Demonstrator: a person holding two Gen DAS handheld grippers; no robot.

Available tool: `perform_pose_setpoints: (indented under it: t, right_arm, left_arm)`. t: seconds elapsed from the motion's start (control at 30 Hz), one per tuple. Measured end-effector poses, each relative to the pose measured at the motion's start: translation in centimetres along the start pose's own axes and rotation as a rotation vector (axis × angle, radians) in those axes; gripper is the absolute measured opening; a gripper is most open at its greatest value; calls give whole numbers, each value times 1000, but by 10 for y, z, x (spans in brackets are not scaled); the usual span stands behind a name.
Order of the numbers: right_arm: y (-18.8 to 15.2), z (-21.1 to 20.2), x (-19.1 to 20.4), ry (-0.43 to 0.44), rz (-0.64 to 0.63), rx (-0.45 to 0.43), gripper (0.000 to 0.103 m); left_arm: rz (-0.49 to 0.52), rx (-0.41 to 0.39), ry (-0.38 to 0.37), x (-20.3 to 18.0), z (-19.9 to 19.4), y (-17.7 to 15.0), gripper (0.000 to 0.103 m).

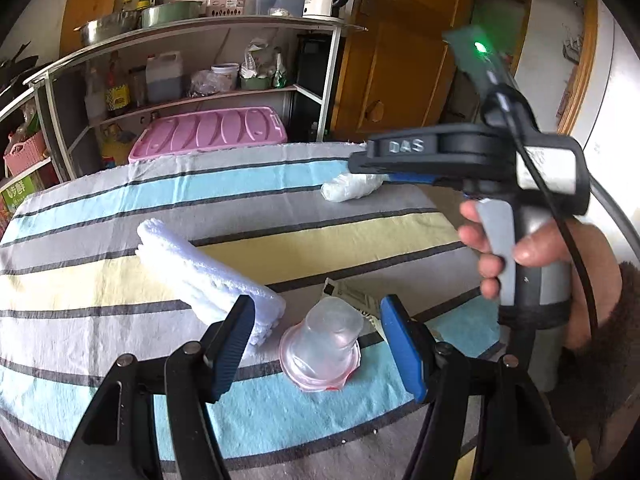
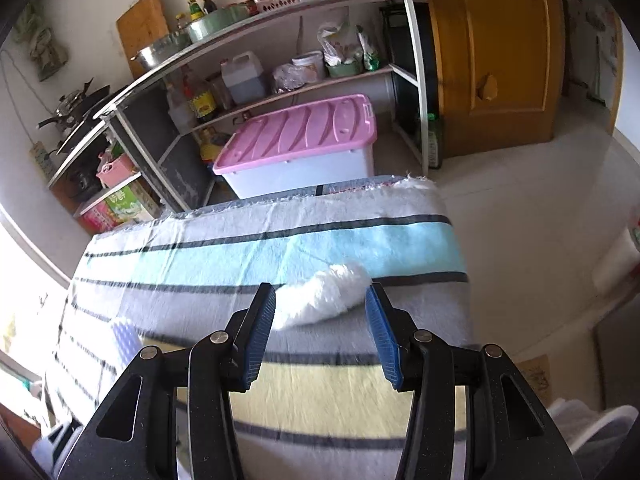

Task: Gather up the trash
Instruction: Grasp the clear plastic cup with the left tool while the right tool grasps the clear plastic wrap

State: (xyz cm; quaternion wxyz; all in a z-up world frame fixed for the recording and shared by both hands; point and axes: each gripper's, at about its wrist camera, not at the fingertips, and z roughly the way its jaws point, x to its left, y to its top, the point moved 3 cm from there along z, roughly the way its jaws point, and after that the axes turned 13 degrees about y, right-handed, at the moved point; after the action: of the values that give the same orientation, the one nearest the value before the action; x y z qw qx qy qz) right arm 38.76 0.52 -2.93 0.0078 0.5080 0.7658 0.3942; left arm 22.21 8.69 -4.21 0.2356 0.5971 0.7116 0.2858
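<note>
A clear plastic cup [image 1: 324, 340] stands upside down on the striped tablecloth [image 1: 120, 320], a crumpled red-edged foil lid under its rim. My left gripper [image 1: 316, 312] is open, its blue pads on either side of the cup without touching it. A printed paper wrapper [image 1: 352, 294] lies just behind the cup. Farther back lies a crumpled white wad [image 1: 352, 186] [image 2: 332, 292]. My right gripper [image 2: 320, 296] is open right above the wad, with nothing pressed between its pads. In the left wrist view the right gripper [image 1: 356, 164] shows side on, held by a hand [image 1: 500, 248].
A folded white towel [image 1: 200, 268] lies left of the cup. Beyond the table's far edge stand a pink-lidded storage box [image 2: 300, 140] and a metal shelf rack [image 2: 280, 12] with bottles and pots. A wooden door [image 2: 500, 60] and bare floor [image 2: 520, 220] are to the right.
</note>
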Motion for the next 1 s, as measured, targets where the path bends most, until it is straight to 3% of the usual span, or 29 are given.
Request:
perform_pose_setpoints:
  t: [0.4,0.53,0.8,1.0]
  right_arm:
    - [-4,27,0,10,4,54,47]
    - [-7,24,1,-8,-11,54,30]
    - [-12,20,1,-14,-29,50,29]
    - [-14,15,0,-16,-32,43,28]
  left_arm:
    - [7,-13,-5,-4,1,0,59]
    - [7,-15,-7,-4,1,1,53]
    - [26,-21,-3,-9,-2,-1,32]
    - [7,-13,-10,-3,-3,0,31]
